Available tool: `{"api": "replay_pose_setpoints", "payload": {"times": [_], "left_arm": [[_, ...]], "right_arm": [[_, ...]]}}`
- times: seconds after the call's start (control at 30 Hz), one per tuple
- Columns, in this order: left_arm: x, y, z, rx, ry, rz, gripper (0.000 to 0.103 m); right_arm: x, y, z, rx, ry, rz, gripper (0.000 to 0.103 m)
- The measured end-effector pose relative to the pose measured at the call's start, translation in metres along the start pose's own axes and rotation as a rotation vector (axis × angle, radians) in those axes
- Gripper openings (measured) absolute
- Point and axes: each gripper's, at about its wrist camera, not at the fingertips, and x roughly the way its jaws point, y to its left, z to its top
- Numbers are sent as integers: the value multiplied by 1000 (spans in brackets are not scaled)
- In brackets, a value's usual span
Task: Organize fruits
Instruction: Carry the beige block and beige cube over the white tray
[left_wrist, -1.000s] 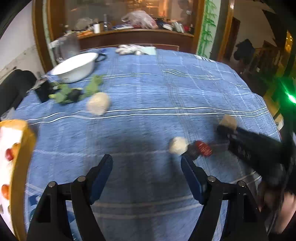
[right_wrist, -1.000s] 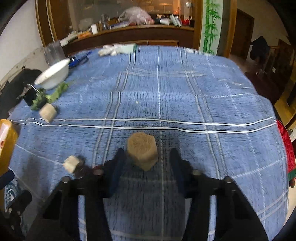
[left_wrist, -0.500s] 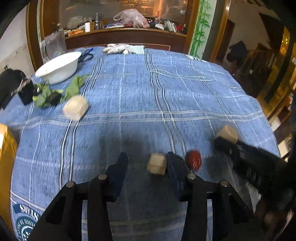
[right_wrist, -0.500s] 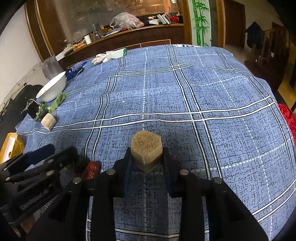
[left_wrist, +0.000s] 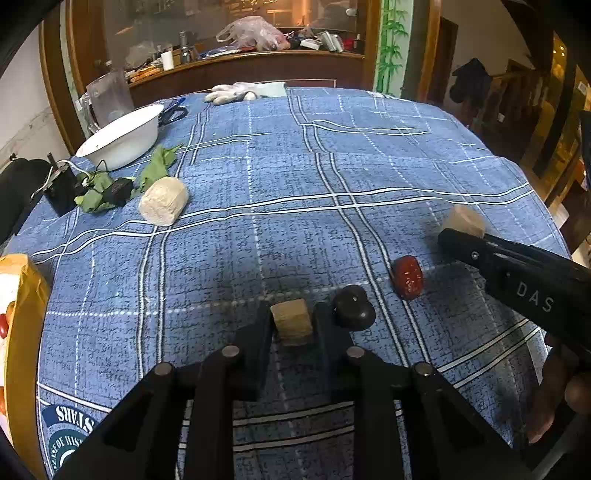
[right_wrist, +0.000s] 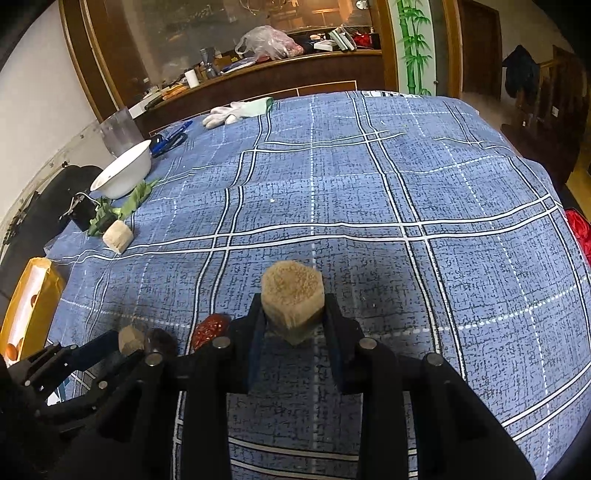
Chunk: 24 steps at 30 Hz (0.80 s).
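The surface is covered by a blue plaid cloth with white and dark lines. At its far left stand a white bowl, a clear jug behind it, scissors, and a crumpled green rag with small black boxes and wires. A white glove lies at the far edge. Behind the surface runs a dark wooden counter crowded with clutter and a plastic bag, backed by a mirror; a bamboo picture hangs to the right of it. A yellow box sits at the near left edge.

A large pale block lies near the rag, well apart from the rest.

The left tongs have just been closing and now press both sides of a small tan cube resting on the cloth. Just to its right sits a dark round fruit, touching the outside of the right finger or nearly so. A red date lies a little farther right.

The right tongs are clamped on a hexagonal tan block, gripped at its lower half, its top face turned to the camera. Whether it rests on the cloth cannot be told.
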Motion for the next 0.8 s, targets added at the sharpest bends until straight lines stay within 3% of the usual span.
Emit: {"api": "replay_pose_setpoints", "payload": {"times": [0.17,0.5,0.8], "left_arm": [[-7,6,-4,-22,2,-33,19],[-47,26,-32,-53,-13,25,19],[-84,39,-59,-71,-45,65,19]], "right_arm": [[1,1,0,-7,0,3,32],[0,4,-1,-18,5,-25,32],[-46,30,-36,-61,-11,-28,32]]}}
